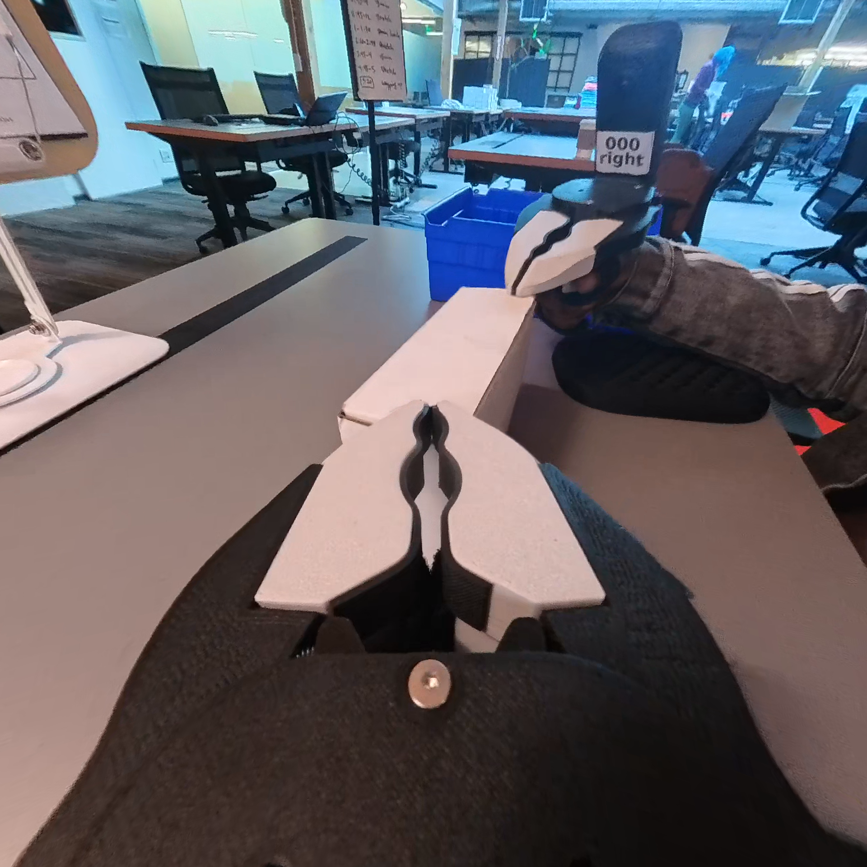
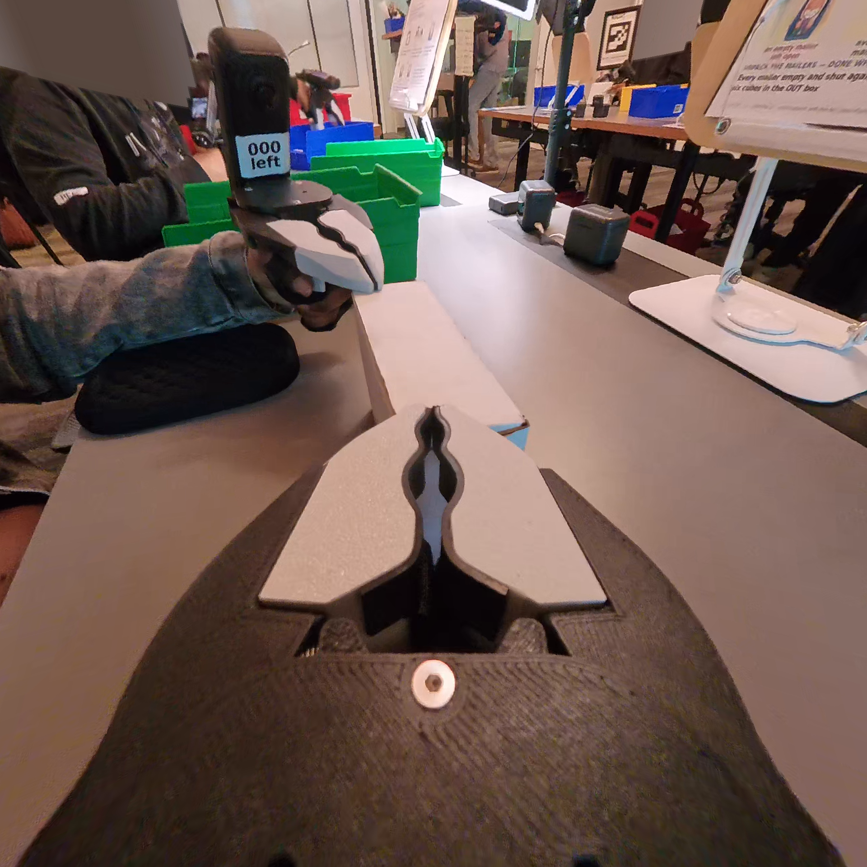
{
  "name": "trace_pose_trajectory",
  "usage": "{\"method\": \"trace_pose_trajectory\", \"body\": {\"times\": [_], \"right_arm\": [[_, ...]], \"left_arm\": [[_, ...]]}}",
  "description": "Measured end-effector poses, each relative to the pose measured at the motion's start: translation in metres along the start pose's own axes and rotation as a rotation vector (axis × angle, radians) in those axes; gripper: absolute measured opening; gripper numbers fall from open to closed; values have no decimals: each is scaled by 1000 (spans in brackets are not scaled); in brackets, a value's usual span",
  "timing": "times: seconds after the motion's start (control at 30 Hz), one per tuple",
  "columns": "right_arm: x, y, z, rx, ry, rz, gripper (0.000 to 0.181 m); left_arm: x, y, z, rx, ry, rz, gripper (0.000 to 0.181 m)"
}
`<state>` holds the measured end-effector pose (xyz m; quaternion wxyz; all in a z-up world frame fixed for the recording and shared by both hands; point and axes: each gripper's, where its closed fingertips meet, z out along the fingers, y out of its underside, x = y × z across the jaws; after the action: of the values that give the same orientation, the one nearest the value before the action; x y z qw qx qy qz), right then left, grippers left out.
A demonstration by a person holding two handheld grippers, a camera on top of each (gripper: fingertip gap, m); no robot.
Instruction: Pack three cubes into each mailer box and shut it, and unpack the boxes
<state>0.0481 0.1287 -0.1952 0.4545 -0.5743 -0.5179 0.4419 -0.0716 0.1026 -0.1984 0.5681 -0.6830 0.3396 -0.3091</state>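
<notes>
Two tongs meet at one white mailer box (image 1: 445,356) lying on the grey worktop (image 1: 211,422). In the left wrist view, the left tongs (image 1: 434,410) are clenched with nothing between them, their tips at the box's near end. At the box's far end the right tongs (image 1: 518,288), also clenched and holding nothing, rest their tips on the lid's corner. A blue bin (image 1: 469,244) stands just beyond the box.

In the right wrist view, the right tongs (image 2: 435,413) sit clenched at the near end of the box (image 2: 422,347). The left tongs (image 2: 375,286) touch its far end. Green bins (image 2: 394,206) stand just beyond the box, and a black wrist pad (image 2: 187,375) lies beside it.
</notes>
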Motion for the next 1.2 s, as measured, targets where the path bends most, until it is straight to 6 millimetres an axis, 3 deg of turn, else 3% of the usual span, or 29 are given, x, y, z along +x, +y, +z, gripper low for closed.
{"method": "trace_pose_trajectory", "body": {"times": [0.5,0.53,0.6,0.7,0.77,0.87,1.0,1.2], "right_arm": [[0,3,0,34,29,-68,0],[1,1,-1,54,40,-67,4],[3,-8,-8,112,38,11,25],[27,-22,-24,220,68,298,40],[37,-11,-26,184,49,493,60],[34,13,-16,47,14,669,75],[29,22,-7,-15,1,761,75],[18,21,1,-25,-58,764,48]], "left_arm": [[-1,0,0,24,-25,-11,0],[-5,-1,-2,42,-62,-29,12],[-14,-6,-7,86,-106,-89,44],[-35,-20,-19,191,-151,-372,63],[-40,-9,-17,166,-112,-588,72],[-37,8,-7,85,-65,-767,74],[-29,21,4,-13,-75,-785,73],[-16,19,9,-44,-29,-751,58]]}}
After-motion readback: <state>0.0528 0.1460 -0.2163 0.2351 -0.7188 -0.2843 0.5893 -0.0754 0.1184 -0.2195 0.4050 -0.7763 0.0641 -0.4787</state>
